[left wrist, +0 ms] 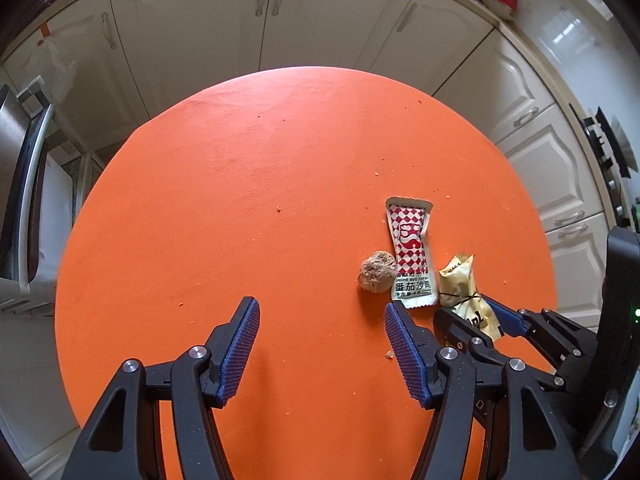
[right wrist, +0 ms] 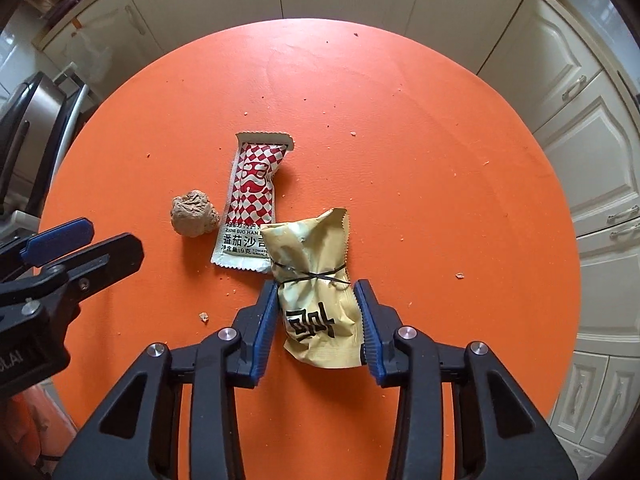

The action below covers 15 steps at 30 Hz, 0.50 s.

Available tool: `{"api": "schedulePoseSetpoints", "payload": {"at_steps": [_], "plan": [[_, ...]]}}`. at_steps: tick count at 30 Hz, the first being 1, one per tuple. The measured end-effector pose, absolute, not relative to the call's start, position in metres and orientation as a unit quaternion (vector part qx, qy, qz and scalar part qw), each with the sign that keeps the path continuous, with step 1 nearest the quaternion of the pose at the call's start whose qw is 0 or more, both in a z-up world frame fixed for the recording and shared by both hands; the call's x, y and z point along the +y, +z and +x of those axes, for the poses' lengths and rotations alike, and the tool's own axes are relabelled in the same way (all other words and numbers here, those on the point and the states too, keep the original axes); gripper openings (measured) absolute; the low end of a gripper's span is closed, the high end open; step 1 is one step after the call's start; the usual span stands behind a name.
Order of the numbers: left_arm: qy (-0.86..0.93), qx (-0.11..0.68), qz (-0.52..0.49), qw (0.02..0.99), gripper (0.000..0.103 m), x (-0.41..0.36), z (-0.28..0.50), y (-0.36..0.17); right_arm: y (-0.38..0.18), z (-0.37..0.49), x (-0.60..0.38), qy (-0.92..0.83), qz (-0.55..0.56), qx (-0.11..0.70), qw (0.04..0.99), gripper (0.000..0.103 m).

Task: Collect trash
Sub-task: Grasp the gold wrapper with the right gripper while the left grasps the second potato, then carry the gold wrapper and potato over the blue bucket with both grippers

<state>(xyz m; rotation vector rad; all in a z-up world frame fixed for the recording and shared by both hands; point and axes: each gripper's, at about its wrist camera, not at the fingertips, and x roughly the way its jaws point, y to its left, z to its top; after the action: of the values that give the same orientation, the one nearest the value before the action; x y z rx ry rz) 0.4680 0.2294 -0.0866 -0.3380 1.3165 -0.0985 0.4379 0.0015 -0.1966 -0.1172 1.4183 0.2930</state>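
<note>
On the round orange table (left wrist: pixel 248 168) lie a crumpled brown paper ball (left wrist: pixel 376 276), a red-and-white checked sauce sachet (left wrist: pixel 412 252) and a yellow snack packet (left wrist: pixel 460 280) tied with a thin black band. My right gripper (right wrist: pixel 316 286) points down, and both blue pads touch the sides of the yellow snack packet (right wrist: pixel 316 248) just below the band. The sachet (right wrist: pixel 252 200) and the ball (right wrist: pixel 194 218) lie to its left. My left gripper (left wrist: pixel 322 312) hangs open over bare table, just left of the ball, with nothing between its fingers.
Small crumbs are scattered over the orange top (right wrist: pixel 420 140). Cream cabinet doors (left wrist: pixel 272 12) ring the far side and the right. A steel appliance with a handle (left wrist: pixel 24 168) stands at the left. The left gripper (right wrist: pixel 108 236) is close beside the right one.
</note>
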Motion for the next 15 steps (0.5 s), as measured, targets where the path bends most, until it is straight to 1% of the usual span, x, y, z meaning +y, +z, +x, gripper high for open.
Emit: {"api": "schedulePoseSetpoints", "payload": {"at_steps": [4,8,9,10,11,13,14,15], "plan": [[-0.054,0.606,-0.162,0.777,0.061,0.222,0.483,-0.090,-0.197,0.441,-0.011,0.132,-0.045,0.646,0.750,0.034],[-0.067,0.605,-0.146,0.780,0.059,0.213,0.499,-0.099,-0.199,0.449,-0.024,0.124,-0.026,0.646,0.753,0.034],[-0.066,0.606,-0.137,0.781,0.055,0.211,0.502,-0.105,-0.202,0.450,-0.027,0.123,-0.024,0.647,0.752,0.034],[-0.064,0.609,-0.132,0.779,0.047,0.209,0.504,-0.110,-0.204,0.453,-0.031,0.123,-0.020,0.649,0.750,0.033],[-0.061,0.600,-0.127,0.788,0.048,0.208,0.504,-0.111,-0.206,0.455,-0.032,0.125,-0.016,0.650,0.750,0.033],[-0.078,0.592,-0.121,0.793,0.028,0.203,0.505,-0.113,-0.206,0.452,-0.027,0.127,-0.010,0.649,0.750,0.033],[-0.098,0.601,-0.125,0.783,0.021,0.199,0.506,-0.117,-0.205,0.453,-0.025,0.127,-0.010,0.649,0.750,0.033],[-0.104,0.608,-0.121,0.778,0.019,0.196,0.506,-0.121,-0.204,0.452,-0.027,0.126,-0.008,0.649,0.750,0.033]]}}
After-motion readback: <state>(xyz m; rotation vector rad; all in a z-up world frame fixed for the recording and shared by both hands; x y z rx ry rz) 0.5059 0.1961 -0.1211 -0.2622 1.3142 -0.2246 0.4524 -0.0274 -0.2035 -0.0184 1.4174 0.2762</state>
